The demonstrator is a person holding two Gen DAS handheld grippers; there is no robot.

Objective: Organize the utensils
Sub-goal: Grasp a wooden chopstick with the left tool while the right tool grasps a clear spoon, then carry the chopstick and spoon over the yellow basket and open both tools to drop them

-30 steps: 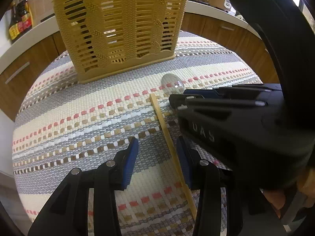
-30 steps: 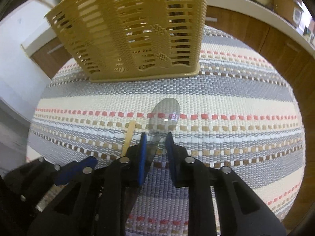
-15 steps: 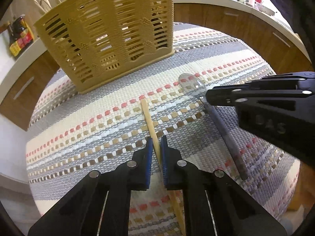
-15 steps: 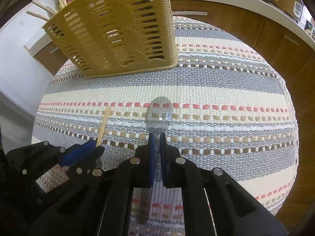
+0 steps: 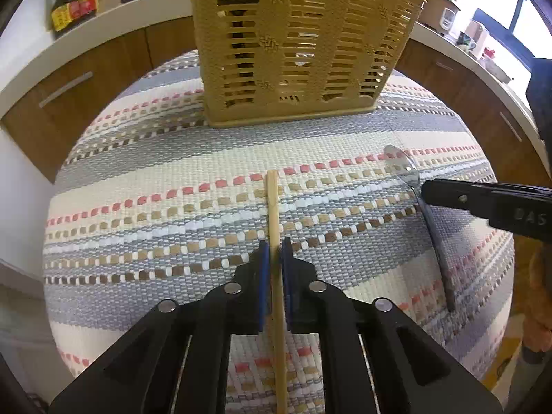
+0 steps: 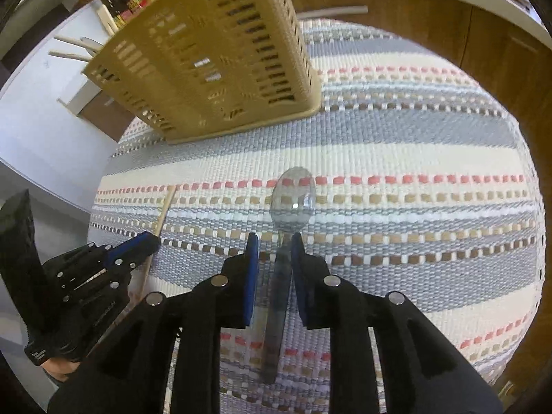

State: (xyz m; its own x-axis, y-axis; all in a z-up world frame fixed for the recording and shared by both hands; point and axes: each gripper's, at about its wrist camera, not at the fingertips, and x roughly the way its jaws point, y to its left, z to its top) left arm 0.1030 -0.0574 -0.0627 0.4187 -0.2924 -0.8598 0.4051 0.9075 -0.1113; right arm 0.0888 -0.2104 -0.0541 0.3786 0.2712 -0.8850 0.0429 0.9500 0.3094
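A wooden chopstick (image 5: 273, 207) lies lengthwise on the striped mat (image 5: 138, 207), pointing at the tan slotted basket (image 5: 293, 51). My left gripper (image 5: 275, 252) has its blue pads against the chopstick's sides, and its jaws are just starting to open. To the right a metal spoon (image 5: 402, 167) lies on the mat, bowl toward the basket. My right gripper (image 6: 274, 241) straddles the spoon (image 6: 293, 201) at its neck. Those jaws are opening, with a gap beside the handle. The right wrist view also shows the left gripper (image 6: 151, 241), the chopstick (image 6: 165, 208) and the basket (image 6: 207, 62).
Sauce bottles (image 5: 72, 0) stand on the white counter behind the basket, above brown cabinets (image 5: 69, 86). Pale utensil handles (image 6: 69, 48) stick out of the basket's far side. A person's hand (image 5: 538, 310) shows at the right edge. The mat ends close behind both grippers.
My left gripper went from wide open beside the chopstick to shut around it. My right gripper closed on the spoon handle, then parted again. Both views swung relative to the basket.
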